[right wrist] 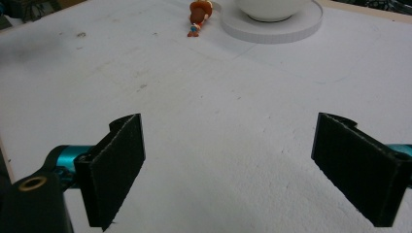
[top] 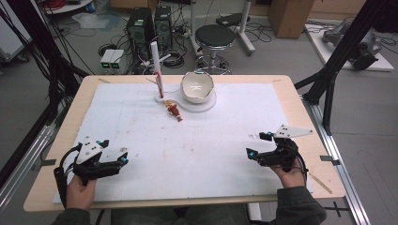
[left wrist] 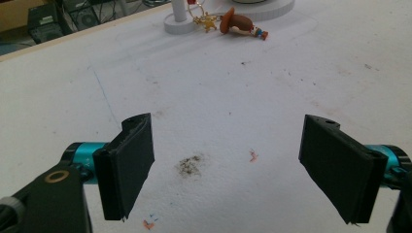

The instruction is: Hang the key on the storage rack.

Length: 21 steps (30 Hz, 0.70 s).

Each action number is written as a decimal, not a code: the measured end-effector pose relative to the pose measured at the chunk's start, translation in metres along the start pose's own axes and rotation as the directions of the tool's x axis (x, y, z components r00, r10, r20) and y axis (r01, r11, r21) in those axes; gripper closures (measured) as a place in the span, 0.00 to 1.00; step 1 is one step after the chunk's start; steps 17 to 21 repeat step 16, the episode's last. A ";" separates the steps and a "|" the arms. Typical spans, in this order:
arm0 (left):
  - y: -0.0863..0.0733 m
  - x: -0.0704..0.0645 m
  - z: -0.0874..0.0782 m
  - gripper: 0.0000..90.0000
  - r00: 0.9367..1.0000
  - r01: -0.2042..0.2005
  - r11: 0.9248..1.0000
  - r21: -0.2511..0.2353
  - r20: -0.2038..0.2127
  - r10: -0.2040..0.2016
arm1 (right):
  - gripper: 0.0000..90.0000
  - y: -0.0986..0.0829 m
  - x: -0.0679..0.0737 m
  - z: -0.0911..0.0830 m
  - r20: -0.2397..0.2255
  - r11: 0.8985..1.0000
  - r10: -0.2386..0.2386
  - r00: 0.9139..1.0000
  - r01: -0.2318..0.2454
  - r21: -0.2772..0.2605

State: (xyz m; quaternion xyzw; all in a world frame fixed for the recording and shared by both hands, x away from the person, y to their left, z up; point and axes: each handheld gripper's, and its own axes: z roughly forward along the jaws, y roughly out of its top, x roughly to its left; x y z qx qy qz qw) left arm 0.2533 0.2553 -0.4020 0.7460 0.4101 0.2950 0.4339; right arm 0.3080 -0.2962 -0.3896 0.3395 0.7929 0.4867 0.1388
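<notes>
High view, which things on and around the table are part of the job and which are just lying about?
Job:
figure keychain lying by the post
white post on its stand
bowl on the round base
left gripper and right gripper, both open and empty

Lying about:
stool
computer towers
cardboard box

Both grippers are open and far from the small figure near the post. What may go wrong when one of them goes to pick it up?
The keychain figure lies flat on the white mat, so the fingers may scrape the mat or push it away. Its gold chain seems to reach the post; if it is looped there, pulling might tip the stand. The bowl stands close by, so a wide approach by the right gripper or left gripper could knock it.
</notes>
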 end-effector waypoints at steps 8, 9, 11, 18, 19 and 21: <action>0.000 0.000 0.000 0.23 1.000 -0.004 1.000 0.003 0.007 0.004 | 0.13 0.000 0.002 0.000 -0.001 1.000 -0.012 1.000 0.012 0.002; 0.000 0.000 0.001 0.23 1.000 -0.005 1.000 0.003 0.008 0.005 | 0.13 0.000 0.002 0.000 -0.001 1.000 -0.013 1.000 0.013 0.001; 0.000 0.000 0.001 0.23 1.000 -0.005 1.000 0.004 0.012 0.005 | 0.13 0.000 0.002 0.001 0.006 1.000 -0.019 1.000 0.019 0.002; 0.000 0.000 0.002 0.23 1.000 -0.010 1.000 0.007 0.015 0.010 | 0.13 0.000 0.002 0.003 0.014 0.999 -0.036 0.999 0.036 0.004; 0.000 0.000 0.002 0.23 1.000 -0.010 1.000 0.007 0.015 0.010 | 0.13 0.000 0.002 0.003 0.014 0.999 -0.036 0.999 0.036 0.004; 0.000 0.000 0.002 0.23 1.000 -0.010 1.000 0.007 0.015 0.010 | 0.13 0.000 0.002 0.003 0.014 0.999 -0.036 0.999 0.036 0.004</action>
